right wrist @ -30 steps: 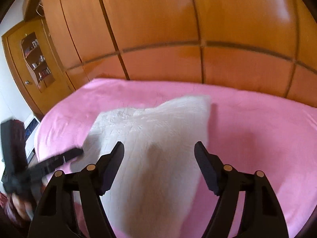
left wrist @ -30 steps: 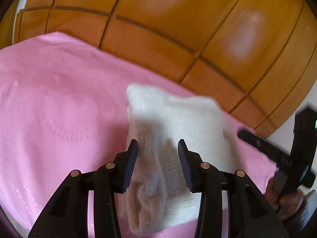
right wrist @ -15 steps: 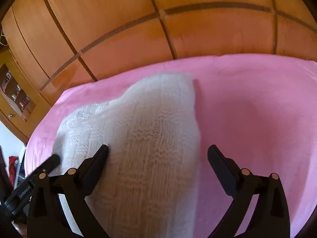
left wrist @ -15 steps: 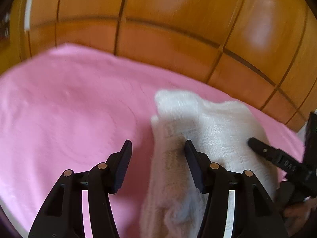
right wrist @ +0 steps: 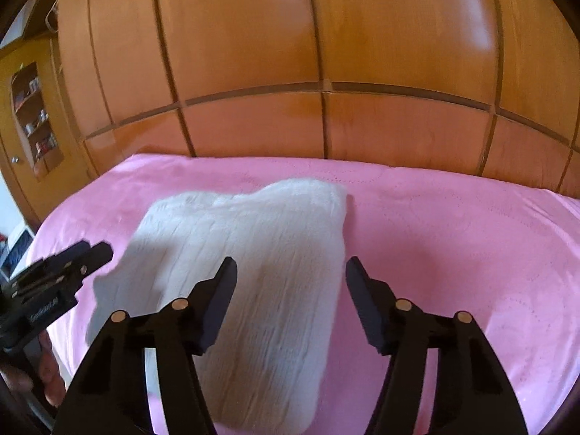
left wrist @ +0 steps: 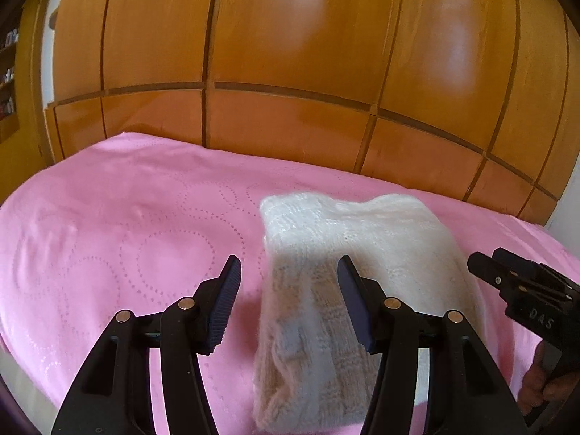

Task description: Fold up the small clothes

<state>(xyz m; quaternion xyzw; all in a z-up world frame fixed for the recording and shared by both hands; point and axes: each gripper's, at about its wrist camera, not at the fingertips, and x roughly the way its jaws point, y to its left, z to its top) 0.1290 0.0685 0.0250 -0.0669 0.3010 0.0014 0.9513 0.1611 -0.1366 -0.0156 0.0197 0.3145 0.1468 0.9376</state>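
both tongs are spread wide and pinching nothing. my left gripper [left wrist: 288, 299] hangs above the near left edge of the white knitted garment [left wrist: 348, 282], with one finger over bare pink bedspread [left wrist: 108, 224] and the other over the knit. my right gripper [right wrist: 290, 299] hangs over the garment's near right part, its right finger out past the edge above the spread. i can't tell from either view how high the fingers sit above the cloth.

the garment lies on the near half of the bed, already doubled into a thick, roughly rectangular bundle, with a loose rolled edge at its near left end. behind the bed stands a wall of wooden wardrobe panels [right wrist: 290, 72].

i'd judge the fold is mostly there and the remaining work is either one more fold or a tidy-up. the risk is in the grab. the knit is soft and bulky, so closing on the near left edge could catch only the top layer and peel the bundle open when i lift. going deeper could pinch the bedspread along with it and drag everything. if the two sides rise unevenly, the stack will skew, and the fuzzy yarn may snag on the ribbed pads.
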